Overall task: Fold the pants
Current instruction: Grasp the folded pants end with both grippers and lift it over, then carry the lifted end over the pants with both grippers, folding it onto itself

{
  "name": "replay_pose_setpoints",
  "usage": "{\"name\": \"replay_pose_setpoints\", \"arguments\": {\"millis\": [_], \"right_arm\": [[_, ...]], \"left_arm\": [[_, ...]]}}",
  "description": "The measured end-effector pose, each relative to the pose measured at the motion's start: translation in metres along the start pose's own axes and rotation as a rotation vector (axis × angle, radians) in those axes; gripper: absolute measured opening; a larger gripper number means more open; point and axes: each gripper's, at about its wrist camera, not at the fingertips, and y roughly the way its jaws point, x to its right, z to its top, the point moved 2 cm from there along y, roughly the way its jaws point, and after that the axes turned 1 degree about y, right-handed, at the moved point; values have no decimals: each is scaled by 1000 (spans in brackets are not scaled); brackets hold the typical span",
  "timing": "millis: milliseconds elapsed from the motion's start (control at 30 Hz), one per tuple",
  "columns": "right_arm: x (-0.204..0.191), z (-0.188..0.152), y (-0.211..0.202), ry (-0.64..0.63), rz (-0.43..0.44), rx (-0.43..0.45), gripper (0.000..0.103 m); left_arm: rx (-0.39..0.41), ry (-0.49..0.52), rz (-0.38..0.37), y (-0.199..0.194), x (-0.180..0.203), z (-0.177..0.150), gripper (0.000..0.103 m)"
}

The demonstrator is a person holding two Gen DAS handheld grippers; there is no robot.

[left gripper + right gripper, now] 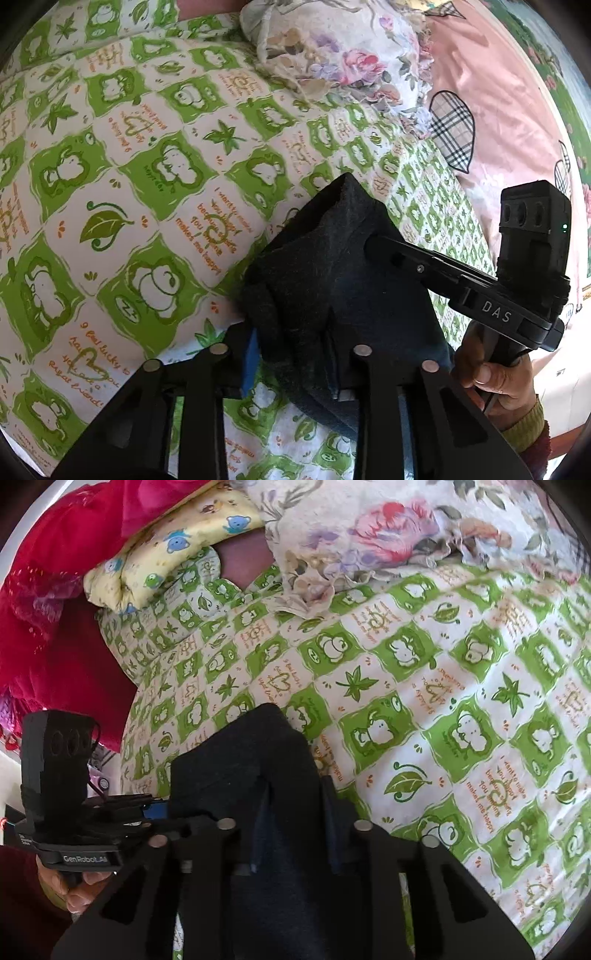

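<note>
Green-checked sheet [110, 177] covered the bed. Left gripper [295, 354] and right gripper [291, 812] each clamped dark pants [332, 266] near-centre, raised together (probably to carry a fold over).

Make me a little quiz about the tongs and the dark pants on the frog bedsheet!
1. True or false: both tongs grip the pants.
2. What covers the bed: A) striped blanket, B) frog sheet, C) bare wood?
3. What lies at the sheet's far edge?

Key: 1. True: left tongs and right tongs are each shut on dark cloth. 2. B. 3. A flowered pillow.
</note>
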Motion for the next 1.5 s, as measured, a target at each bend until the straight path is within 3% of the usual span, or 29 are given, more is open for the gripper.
{"name": "replay_pose_setpoints", "arguments": {"millis": [333, 667, 1133, 1500], "right_arm": [[-20, -10, -73, 7, 15, 159, 20], [-26, -60, -164, 64, 23, 373, 19], [-4, -155, -252, 179, 12, 565, 19], [31, -238, -270, 348, 7, 661, 19]], "left_arm": [[75, 92, -84, -48, 48, -6, 23], [120, 266, -193, -90, 129, -41, 22], [41, 476, -320, -87, 229, -117, 20], [-82, 583, -330, -48, 274, -181, 20]]}}
